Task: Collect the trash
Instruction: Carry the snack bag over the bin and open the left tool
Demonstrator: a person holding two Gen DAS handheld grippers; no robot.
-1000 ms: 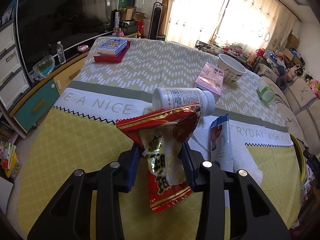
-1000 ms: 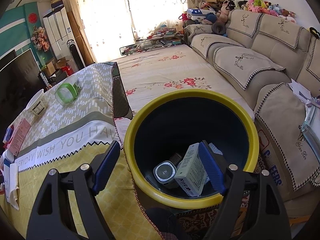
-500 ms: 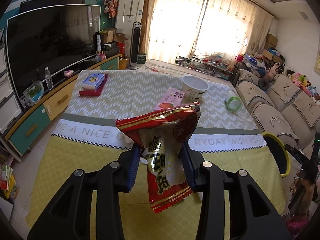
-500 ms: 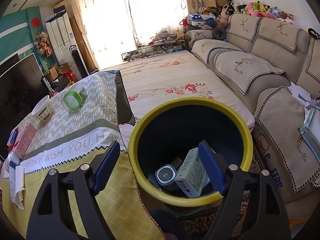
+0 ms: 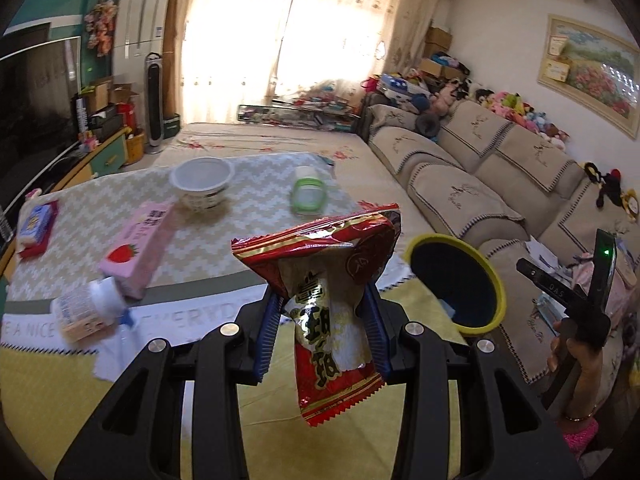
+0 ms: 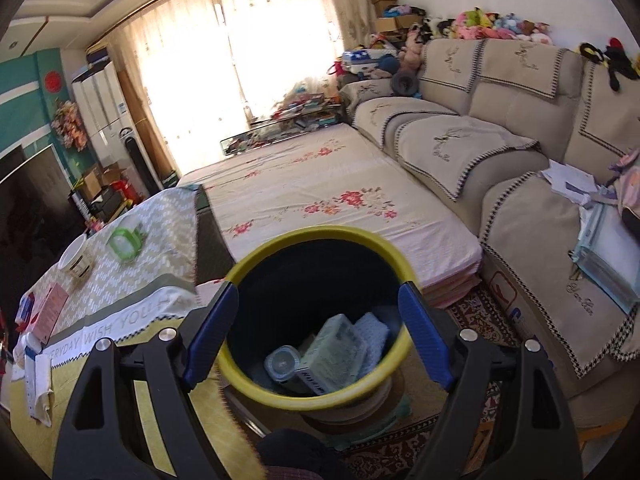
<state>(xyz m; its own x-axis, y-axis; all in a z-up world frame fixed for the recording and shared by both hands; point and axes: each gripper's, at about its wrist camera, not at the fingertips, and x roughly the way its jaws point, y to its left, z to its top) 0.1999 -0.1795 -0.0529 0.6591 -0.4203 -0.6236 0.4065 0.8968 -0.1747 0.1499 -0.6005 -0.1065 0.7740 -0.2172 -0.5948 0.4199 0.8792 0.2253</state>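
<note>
"EVERYDAY WISH YOU" tablecloth [image 6: 120,322] lettering

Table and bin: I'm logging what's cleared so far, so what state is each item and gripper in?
Snack wrapper: crumpled, clamped in the left gripper, off the table.
Right gripper: open, empty, above the bin.
Bin: uncovered, some trash inside.
White bottle: lying on its side on the table.
Pink carton: lying flat.
Paper bowl: upright, looks empty.
</note>
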